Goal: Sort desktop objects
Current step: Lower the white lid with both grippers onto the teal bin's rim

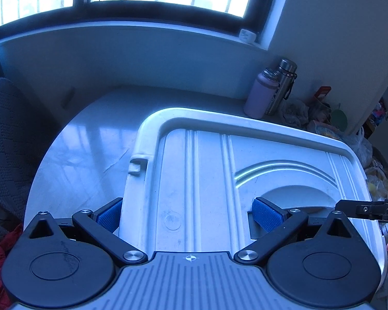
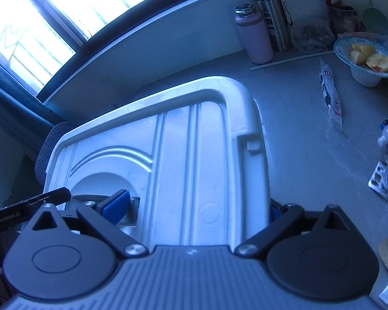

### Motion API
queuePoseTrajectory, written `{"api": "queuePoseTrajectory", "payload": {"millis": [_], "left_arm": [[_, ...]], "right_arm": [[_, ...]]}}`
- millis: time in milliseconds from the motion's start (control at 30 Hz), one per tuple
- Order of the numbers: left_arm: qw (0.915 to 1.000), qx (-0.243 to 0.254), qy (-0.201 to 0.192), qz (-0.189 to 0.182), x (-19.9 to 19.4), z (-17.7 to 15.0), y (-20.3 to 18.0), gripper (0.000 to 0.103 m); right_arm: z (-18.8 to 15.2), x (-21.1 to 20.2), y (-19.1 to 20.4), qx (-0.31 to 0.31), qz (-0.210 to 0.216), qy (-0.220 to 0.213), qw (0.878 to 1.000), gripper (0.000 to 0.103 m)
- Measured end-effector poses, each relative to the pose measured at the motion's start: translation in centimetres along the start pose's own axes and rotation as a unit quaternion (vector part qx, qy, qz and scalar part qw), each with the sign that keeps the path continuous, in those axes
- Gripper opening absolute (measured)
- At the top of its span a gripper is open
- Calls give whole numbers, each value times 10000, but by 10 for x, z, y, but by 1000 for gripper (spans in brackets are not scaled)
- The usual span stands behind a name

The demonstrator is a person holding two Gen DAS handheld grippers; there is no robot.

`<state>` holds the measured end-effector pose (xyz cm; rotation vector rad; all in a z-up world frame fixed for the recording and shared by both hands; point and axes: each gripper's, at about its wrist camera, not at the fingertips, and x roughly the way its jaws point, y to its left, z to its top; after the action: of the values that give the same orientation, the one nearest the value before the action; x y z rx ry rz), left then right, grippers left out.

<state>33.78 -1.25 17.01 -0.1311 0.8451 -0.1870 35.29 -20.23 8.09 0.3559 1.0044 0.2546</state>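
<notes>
Fingers of left gripper [image 1: 190,215] and right gripper [image 2: 195,208] spread wide, each straddling one half of the white lid [image 1: 209,170], equally near, gripping nothing.

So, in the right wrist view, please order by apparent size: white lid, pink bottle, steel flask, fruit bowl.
1. white lid, nearest the camera
2. pink bottle and steel flask, alike
3. fruit bowl, cropped

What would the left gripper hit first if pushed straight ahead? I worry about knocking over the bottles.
Probably nothing soon: the left gripper straddles the white lid, so it would slide along it. The pink bottle stands farther right.
</notes>
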Motion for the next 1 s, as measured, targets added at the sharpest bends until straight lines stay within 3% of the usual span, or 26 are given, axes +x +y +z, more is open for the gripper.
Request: {"api": "queuePoseTrajectory", "payload": {"millis": [433,833,1000], "left_arm": [[9999,-94,27,55,34,16,17,103],[9995,-296,112,-48,60,10,32,103],[9983,-522,248,-123,66,0,47,103]], "right_arm": [[15,29,2,-60,2,56,10000,100],[13,43,5,-103,-187,50,9998,101],[13,49,14,-306,-338,245,9987,101]]}}
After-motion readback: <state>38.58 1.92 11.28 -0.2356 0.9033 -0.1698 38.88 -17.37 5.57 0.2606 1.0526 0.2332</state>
